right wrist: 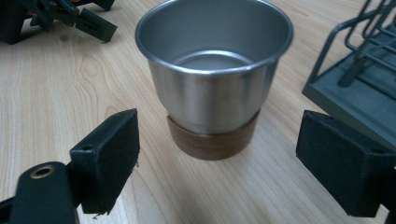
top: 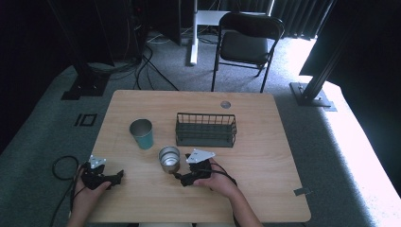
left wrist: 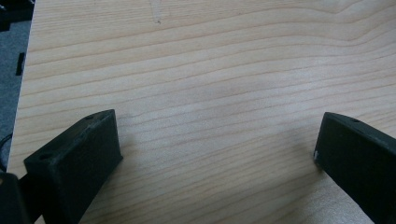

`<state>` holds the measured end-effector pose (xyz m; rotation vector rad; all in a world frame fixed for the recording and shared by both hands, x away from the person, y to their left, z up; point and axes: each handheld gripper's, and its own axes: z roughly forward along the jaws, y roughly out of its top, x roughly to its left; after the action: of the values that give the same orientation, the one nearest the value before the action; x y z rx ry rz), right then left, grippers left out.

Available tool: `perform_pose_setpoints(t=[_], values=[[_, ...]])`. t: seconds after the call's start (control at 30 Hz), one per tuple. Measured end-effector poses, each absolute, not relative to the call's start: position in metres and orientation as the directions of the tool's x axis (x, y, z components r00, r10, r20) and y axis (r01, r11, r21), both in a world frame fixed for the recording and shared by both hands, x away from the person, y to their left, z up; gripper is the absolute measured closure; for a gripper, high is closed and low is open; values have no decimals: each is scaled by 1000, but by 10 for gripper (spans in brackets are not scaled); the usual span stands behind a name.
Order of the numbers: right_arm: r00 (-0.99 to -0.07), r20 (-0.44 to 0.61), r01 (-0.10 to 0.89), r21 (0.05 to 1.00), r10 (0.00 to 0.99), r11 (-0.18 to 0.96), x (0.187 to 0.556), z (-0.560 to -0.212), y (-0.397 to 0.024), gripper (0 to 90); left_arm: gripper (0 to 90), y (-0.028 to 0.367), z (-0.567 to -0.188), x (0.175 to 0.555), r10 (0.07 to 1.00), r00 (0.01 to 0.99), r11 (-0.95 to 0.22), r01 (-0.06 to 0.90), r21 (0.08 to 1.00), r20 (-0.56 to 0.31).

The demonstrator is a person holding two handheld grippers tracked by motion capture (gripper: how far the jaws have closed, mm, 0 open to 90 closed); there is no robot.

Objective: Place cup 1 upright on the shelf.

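Steel with a brown wooden base, the cup (right wrist: 214, 79) stands upright on the surface (right wrist: 70, 93) just ahead of my right gripper (right wrist: 217, 163), centred between its two spread jaws but not touched by either; the gripper is released and holds nothing. In the high view the same cup (top: 169, 159) sits just left of my right gripper (top: 185, 178), near the front middle of the surface (top: 265, 142). Beside the cup, on the far right of the right gripper view, stands the dark wire rack (right wrist: 359, 70), close to the cup but apart from it; nothing lies between my jaws and the cup. Farther back and to the left in the high view stands a teal cup (top: 142, 133), upright, beside the rack (top: 206, 129). My left gripper (left wrist: 217, 154) hovers low over bare wood near the left edge, jaws wide apart and empty. My right hand (top: 218, 178) lies on the surface, the gripper pointing left toward the cup; my left hand (top: 92, 189) rests at the front left corner.
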<state>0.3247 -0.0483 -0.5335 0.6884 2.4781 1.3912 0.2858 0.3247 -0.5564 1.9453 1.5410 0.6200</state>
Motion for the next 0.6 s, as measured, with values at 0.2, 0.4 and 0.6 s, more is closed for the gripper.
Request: perform_pose_setpoints(t=[0.2, 0.4, 0.6], values=[[-866, 41, 290, 853, 498, 433, 327, -534, -42, 132, 10, 325, -556, 286, 974, 227, -169, 707, 687, 6], [-864, 44, 291, 857, 501, 426, 329, -536, -37, 132, 10, 325, -556, 286, 974, 227, -169, 707, 687, 6], [-862, 47, 288, 864, 505, 413, 330, -535, -33, 133, 10, 325, -556, 286, 974, 226, -169, 707, 687, 6]])
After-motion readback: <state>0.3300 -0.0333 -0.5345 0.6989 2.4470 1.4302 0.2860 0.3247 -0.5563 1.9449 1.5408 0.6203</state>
